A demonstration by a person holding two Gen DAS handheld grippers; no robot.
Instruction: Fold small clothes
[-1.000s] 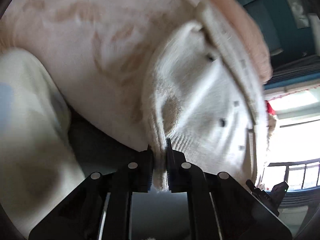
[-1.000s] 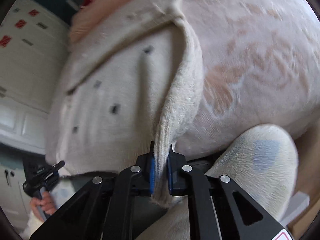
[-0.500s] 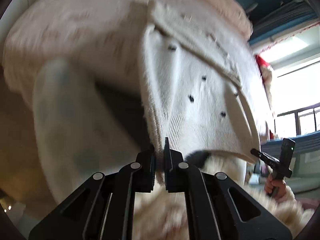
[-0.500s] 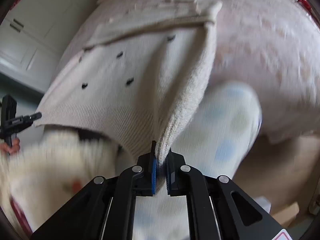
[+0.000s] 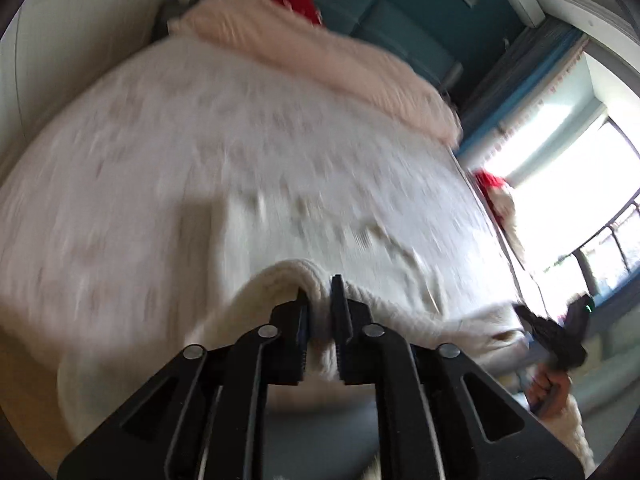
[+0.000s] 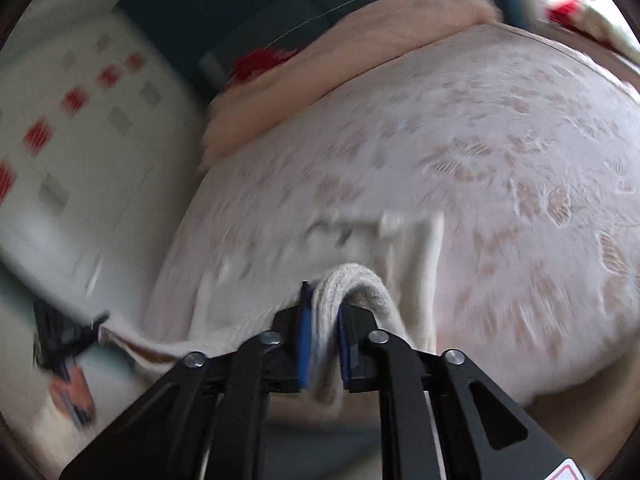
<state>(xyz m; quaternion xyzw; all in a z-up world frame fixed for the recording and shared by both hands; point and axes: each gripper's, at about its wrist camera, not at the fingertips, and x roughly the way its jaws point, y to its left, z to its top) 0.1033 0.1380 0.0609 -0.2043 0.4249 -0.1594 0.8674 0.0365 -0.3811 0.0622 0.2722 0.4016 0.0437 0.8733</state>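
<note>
Cream knit garment (image 5: 360, 248) lies spread on the bed (image 5: 140, 152), near edge lifted. Left tongs (image 5: 320, 312) clenched on a ribbed fold of it; right tongs (image 6: 322, 312) clenched on another ribbed fold (image 6: 352, 280) of the same edge. Bedspread pale with a faint floral pattern (image 6: 520, 168). Pink blanket (image 5: 320, 56) bunched at the far end. Much motion blur.

- The bed (image 6: 500, 168), under a pale floral-patterned cover, fills the view beyond the fingers.
- A cream knitted garment (image 6: 360, 240) lies on it just ahead of them.
- A pink blanket (image 5: 320, 56) lies across its far end.
</note>
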